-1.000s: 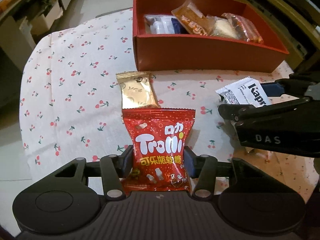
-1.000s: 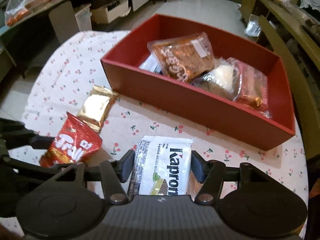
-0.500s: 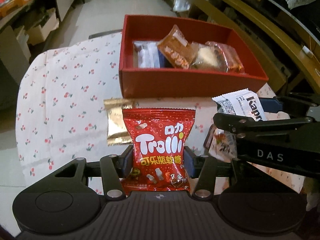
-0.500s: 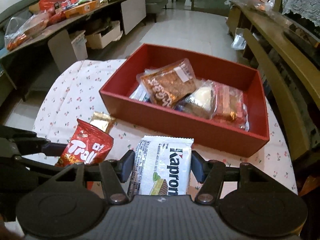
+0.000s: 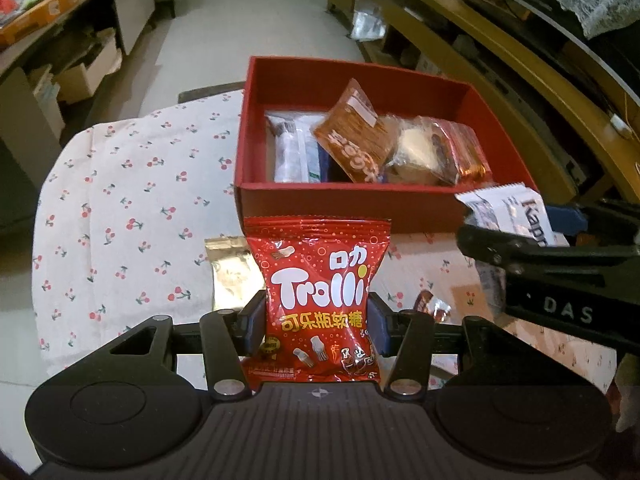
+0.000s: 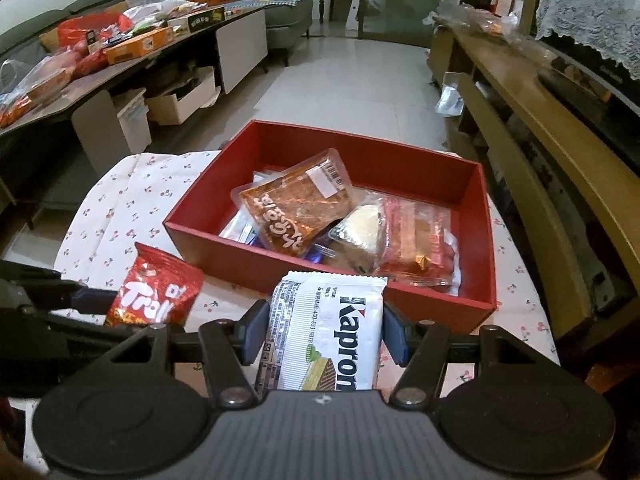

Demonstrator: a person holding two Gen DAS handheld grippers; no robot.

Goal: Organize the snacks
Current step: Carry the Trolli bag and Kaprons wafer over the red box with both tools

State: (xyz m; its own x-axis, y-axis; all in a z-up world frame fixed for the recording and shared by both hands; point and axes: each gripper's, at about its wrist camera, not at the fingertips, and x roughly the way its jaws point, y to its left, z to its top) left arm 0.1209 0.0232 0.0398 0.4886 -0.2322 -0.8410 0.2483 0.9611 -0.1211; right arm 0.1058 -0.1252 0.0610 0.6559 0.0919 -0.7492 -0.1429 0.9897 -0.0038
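My left gripper (image 5: 316,322) is shut on a red Trolli gummy bag (image 5: 318,280) and holds it in the air in front of the red box (image 5: 344,202). My right gripper (image 6: 322,330) is shut on a white Kapron wafer pack (image 6: 326,332), held above the table near the box's (image 6: 224,248) front wall. The box holds several snack packs, with an orange-brown pack (image 6: 296,208) on top. The Trolli bag also shows in the right wrist view (image 6: 154,292), and the wafer pack shows in the left wrist view (image 5: 508,212).
A gold foil pack (image 5: 232,272) lies on the cherry-print tablecloth (image 5: 120,220) left of the Trolli bag. A small brown wrapper (image 5: 430,304) lies on the table at the right. A wooden bench (image 6: 532,140) runs along the right; a cluttered low table (image 6: 120,60) stands at the left.
Both grippers have risen with their packs and tilted up, so the box's inside and more of the room show. The gold pack stays on the table.
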